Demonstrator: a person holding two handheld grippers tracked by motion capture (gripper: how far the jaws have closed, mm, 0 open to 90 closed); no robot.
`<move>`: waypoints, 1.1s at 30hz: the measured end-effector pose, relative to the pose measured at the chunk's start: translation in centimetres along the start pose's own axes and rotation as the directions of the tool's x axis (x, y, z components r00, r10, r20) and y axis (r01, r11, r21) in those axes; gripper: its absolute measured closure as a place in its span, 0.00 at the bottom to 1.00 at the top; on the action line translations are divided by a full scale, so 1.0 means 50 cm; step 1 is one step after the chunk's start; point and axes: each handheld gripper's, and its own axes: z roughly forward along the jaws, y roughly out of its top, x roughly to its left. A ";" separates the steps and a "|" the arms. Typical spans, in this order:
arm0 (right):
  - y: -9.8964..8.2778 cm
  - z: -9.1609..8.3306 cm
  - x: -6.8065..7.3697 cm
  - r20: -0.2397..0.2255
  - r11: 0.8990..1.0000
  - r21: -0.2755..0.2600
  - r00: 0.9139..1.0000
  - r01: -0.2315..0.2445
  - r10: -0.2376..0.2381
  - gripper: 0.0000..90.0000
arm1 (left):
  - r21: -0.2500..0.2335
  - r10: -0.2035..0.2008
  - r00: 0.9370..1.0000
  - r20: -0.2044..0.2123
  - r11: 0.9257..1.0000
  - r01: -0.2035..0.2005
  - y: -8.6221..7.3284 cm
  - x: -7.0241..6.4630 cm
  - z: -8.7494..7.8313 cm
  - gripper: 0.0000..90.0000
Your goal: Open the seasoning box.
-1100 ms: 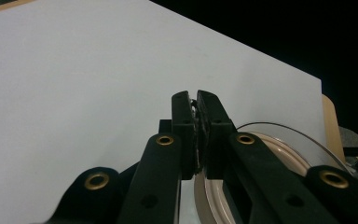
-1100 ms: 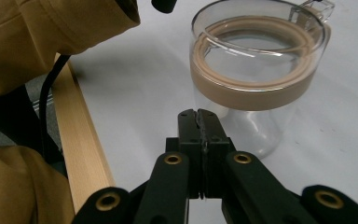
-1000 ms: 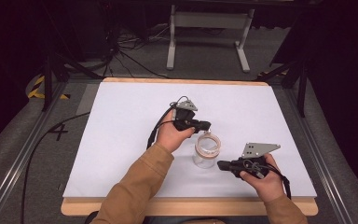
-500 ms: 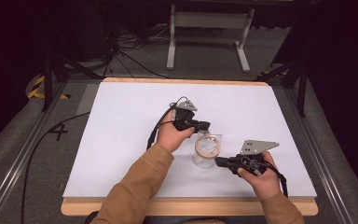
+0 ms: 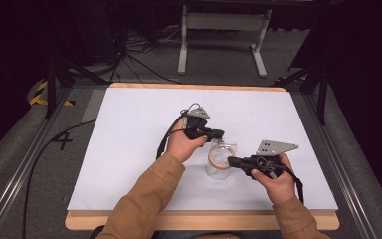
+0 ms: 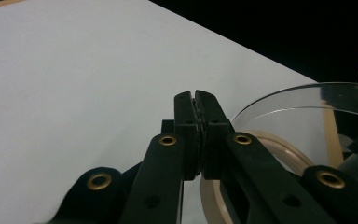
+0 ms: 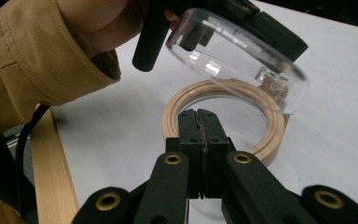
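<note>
- Left gripper (image 5: 218,134): held in left hand (image 5: 181,144), pointing right, jaws pressed together.
- Right gripper (image 5: 233,161): held in right hand (image 5: 276,180), pointing left, jaws closed.
- Tan sleeves (image 5: 146,199) on both forearms, entering from below; grippers near each other, tips apart.

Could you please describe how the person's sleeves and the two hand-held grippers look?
Both sleeves are tan-brown fabric. The left hand-held gripper and right hand-held gripper are black, each topped by a grey three-cornered plate and trailing a black cable. Up close, the black jaws show brass-coloured rivets.
</note>
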 end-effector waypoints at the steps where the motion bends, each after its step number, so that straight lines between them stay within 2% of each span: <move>1: 0.001 -0.001 -0.002 0.003 1.000 -0.003 1.000 0.001 -0.001 1.00 | 0.003 0.006 1.000 -0.003 1.000 -0.006 0.001 0.000 -0.001 0.98; 9: 0.001 -0.006 -0.008 0.015 1.000 -0.010 1.000 -0.007 0.007 1.00 | 0.003 0.017 1.000 -0.007 1.000 -0.017 0.001 -0.001 -0.002 0.96; 14: 0.004 -0.008 -0.011 0.015 1.000 -0.010 1.000 -0.004 0.005 1.00 | 0.004 0.019 1.000 -0.021 1.000 -0.019 0.003 0.000 -0.013 0.89; 18: 0.012 -0.008 -0.012 0.019 1.000 -0.003 1.000 0.011 -0.011 1.00 | -0.001 0.031 0.999 -0.037 1.000 -0.031 0.004 -0.002 -0.045 0.86; 23: 0.026 -0.006 -0.014 0.015 1.000 -0.011 0.999 0.029 -0.029 1.00 | -0.014 0.038 0.996 -0.075 0.999 -0.039 0.000 -0.007 -0.093 0.85; 29: 0.049 -0.003 -0.015 0.003 0.998 -0.019 0.998 0.059 -0.059 1.00 | -0.030 0.012 0.994 -0.110 0.999 -0.015 -0.013 -0.011 -0.141 0.84; 33: 0.058 0.000 -0.021 0.000 0.998 -0.023 0.998 0.067 -0.067 1.00 | -0.042 0.013 0.992 -0.122 0.999 -0.018 -0.020 -0.009 -0.160 0.84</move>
